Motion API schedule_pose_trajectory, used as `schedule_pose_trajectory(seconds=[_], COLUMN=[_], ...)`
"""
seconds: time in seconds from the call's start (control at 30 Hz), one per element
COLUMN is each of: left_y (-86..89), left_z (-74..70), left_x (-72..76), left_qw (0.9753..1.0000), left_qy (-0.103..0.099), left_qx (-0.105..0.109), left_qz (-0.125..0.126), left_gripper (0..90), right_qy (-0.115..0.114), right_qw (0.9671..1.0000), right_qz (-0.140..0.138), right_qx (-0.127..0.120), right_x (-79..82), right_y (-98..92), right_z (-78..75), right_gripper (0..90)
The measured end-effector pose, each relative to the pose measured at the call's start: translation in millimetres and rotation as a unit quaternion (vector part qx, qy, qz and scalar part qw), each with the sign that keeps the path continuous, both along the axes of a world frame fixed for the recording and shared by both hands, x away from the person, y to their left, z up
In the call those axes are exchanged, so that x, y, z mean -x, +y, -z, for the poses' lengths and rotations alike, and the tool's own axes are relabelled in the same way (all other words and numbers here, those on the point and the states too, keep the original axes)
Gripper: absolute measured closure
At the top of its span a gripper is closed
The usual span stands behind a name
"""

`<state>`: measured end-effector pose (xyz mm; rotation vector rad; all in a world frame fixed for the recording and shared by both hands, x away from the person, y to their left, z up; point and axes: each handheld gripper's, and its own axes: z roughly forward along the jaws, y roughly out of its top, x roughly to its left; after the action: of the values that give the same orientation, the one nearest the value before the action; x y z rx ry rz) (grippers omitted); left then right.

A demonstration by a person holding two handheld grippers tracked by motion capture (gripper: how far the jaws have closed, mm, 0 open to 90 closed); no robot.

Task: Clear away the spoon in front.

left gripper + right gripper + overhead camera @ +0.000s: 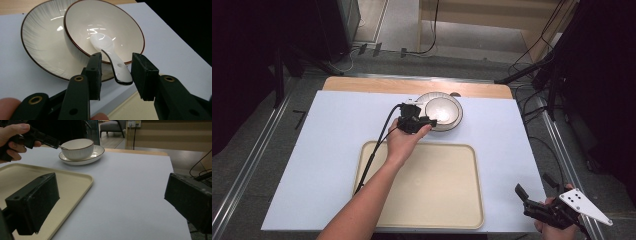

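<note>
Your left gripper point(116, 75) stands wide, jaws astride the spoon point(112, 57) handle; its long axis runs toward 11 o'clock into the bowl point(75, 30). Right gripper point(110, 202) wide, well apart.

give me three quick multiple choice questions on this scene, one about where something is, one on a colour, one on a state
1. Where does the spoon lie?
A. on the tray
B. in the bowl, handle over the rim
C. on the bare table sheet

2. What colour is the tray?
A. pale yellow
B. blue
C. black

3. How does the left tool stand at the spoon handle?
A. shut tight on it
B. open, one jaw on each side of it
C. far off from it

Answers: 1 B, the left gripper view shows the spoon's scoop inside the bowl with the handle sticking out over the rim. 2 A, the high view shows a cream-yellow tray. 3 B, gaps show between each jaw and the handle.
</note>
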<state>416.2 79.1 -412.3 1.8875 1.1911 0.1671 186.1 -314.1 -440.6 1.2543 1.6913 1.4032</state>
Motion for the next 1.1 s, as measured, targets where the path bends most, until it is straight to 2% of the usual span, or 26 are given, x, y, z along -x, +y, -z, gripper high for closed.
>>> schedule_pose_trajectory(seconds=[0.13, 0.17, 0.27, 0.3, 0.43, 0.53, 0.6, 0.8, 0.97, 1.0, 1.1], left_y=[-1.4, -0.5, 0.9, 1.8, 2.0, 1.7, 2.9, 7.8, 14.8, 18.7, 24.6], left_z=[1.9, 1.8, 1.4, 1.7, 1.1, 0.9, 0.7, -4.6, -7.2, -8.7, -11.7], left_x=[-0.2, -0.8, -1.7, -2.3, -2.2, -1.6, -0.7, 5.1, 11.3, 15.5, 21.2], left_qw=[1.0000, 0.9999, 0.9999, 0.9999, 0.9998, 0.9999, 1.0000, 0.9996, 0.9990, 0.9985, 0.9976], left_qy=[0.009, 0.010, 0.015, 0.016, 0.017, 0.011, -0.001, -0.026, -0.036, -0.048, -0.059], left_qx=[-0.004, 0.000, 0.002, 0.003, 0.006, 0.001, -0.005, 0.007, 0.019, 0.021, 0.028], left_qz=[0.002, 0.000, -0.005, -0.004, -0.005, -0.008, -0.003, -0.012, -0.016, -0.017, -0.020], left_gripper=[65.7, 70.7, 73.6, 80.3, 86.1, 86.7, 86.9, 87.1, 87.0, 87.1, 87.1], right_qy=[-0.001, -0.001, -0.001, -0.001, -0.001, -0.001, -0.001, -0.002, -0.003, -0.003, -0.003], right_qw=[1.0000, 1.0000, 1.0000, 1.0000, 1.0000, 1.0000, 1.0000, 1.0000, 1.0000, 1.0000, 1.0000], right_qz=[0.000, -0.001, -0.001, -0.001, 0.001, 0.001, 0.001, 0.002, 0.002, 0.002, 0.002], right_qx=[0.000, 0.001, 0.002, 0.002, 0.003, 0.001, 0.003, 0.004, 0.004, 0.004, 0.004], right_x=[-0.5, -1.0, -1.0, -1.0, -0.9, -1.1, -1.2, -1.1, -1.1, -1.0, -1.1], right_y=[0.2, 0.7, 1.1, 1.4, 1.3, 1.3, 1.5, 1.0, 0.7, 0.8, 1.6], right_z=[0.3, 0.4, 0.3, 0.3, 0.4, 0.6, 0.7, 0.6, 0.6, 0.5, 0.7], right_gripper=[0.0, 0.0, 0.0, 0.0, 0.0, 0.0, 0.0, 0.0, 0.0, 0.0, 0.0])
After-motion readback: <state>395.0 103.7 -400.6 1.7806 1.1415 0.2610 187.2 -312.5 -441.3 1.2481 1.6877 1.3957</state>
